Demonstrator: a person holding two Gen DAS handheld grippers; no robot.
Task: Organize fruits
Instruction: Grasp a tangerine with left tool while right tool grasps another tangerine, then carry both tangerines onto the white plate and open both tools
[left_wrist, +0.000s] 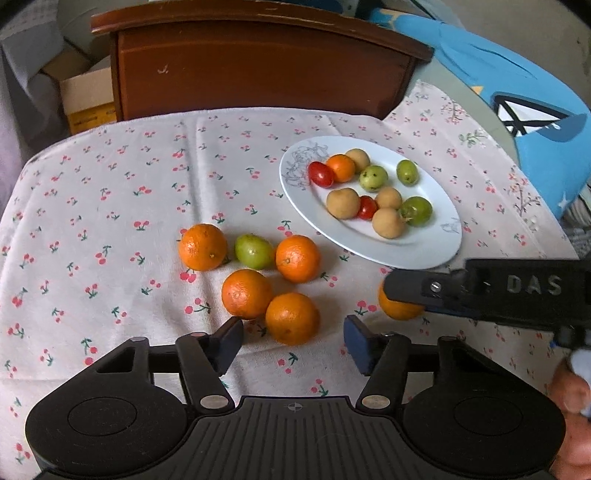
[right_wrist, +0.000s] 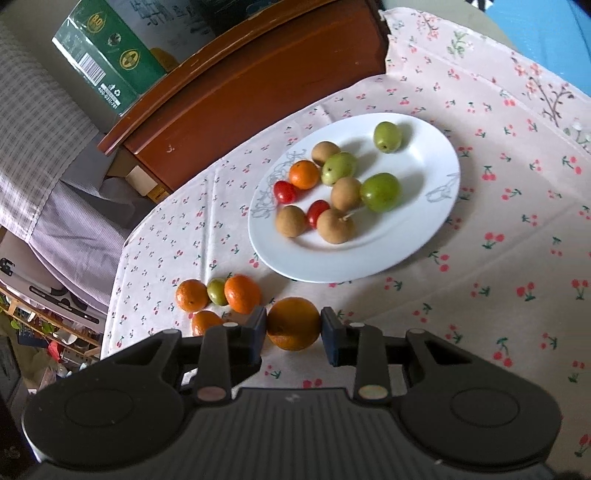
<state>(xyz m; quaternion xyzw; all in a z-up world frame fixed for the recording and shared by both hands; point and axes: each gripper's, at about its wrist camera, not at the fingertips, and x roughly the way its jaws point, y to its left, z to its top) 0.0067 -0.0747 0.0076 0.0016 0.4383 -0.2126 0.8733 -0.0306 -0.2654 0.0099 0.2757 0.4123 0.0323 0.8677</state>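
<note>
On the cloth-covered desk, right gripper jaws clamped on one orange, near the white plate. Left gripper jaws apart, empty, just before four loose oranges.

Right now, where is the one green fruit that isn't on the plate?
The green fruit lies on the cherry-print cloth, wedged between two oranges, left of the white plate.
</note>
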